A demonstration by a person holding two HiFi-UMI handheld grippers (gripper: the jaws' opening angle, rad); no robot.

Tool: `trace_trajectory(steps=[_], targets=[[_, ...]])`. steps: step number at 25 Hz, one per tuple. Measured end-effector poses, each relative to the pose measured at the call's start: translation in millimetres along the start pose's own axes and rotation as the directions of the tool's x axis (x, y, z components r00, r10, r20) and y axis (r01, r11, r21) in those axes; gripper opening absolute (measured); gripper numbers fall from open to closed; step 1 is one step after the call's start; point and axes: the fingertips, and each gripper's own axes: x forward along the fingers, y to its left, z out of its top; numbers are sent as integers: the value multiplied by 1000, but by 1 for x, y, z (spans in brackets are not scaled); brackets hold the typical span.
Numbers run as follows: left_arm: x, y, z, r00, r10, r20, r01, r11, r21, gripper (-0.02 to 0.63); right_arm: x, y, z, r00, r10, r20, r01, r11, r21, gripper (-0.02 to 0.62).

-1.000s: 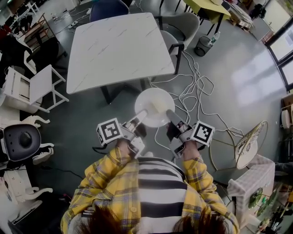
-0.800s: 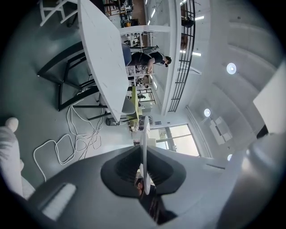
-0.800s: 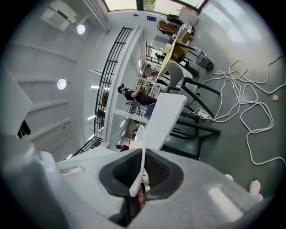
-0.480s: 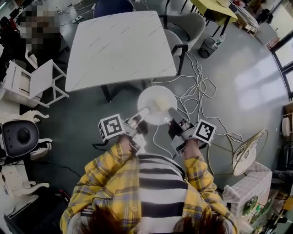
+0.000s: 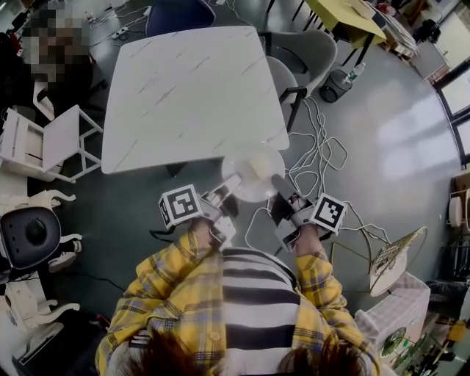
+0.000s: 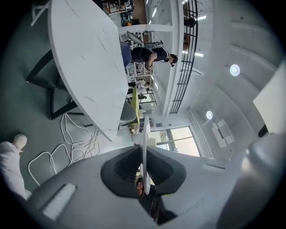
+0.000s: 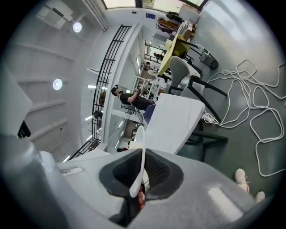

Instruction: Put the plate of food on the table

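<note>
The person is holding the plate (image 5: pixel 253 172) level between both grippers, and it is hanging just at the near right corner of the white table (image 5: pixel 187 92), its far rim overlapping that corner in the head view. A pale patch of food is showing on it. The left gripper (image 5: pixel 231 182) is pinching the plate's rim on the side away from the table's right edge, jaws narrowed onto the thin rim. The right gripper (image 5: pixel 277 182) is clamping the opposite rim the same way.

A grey chair (image 5: pixel 308 48) is standing against the table's right side, just beyond the plate. White cables (image 5: pixel 317 154) are trailing over the floor beside the same corner. A white chair (image 5: pixel 48 139) is sitting off the table's left side, and a blue chair (image 5: pixel 176 13) is standing at its far edge.
</note>
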Motion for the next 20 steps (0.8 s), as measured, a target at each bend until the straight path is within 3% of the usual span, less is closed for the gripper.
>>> trace_trajectory(steps=[10, 20], targets=[[33, 9, 74, 1000, 5, -23, -6, 1000, -10, 5, 72, -3, 37, 1000, -29, 4, 29, 1000, -4, 11], [57, 18, 116, 1000, 3, 7, -2, 1000, -26, 5, 117, -10, 63, 999, -44, -19, 44, 999, -14, 9]])
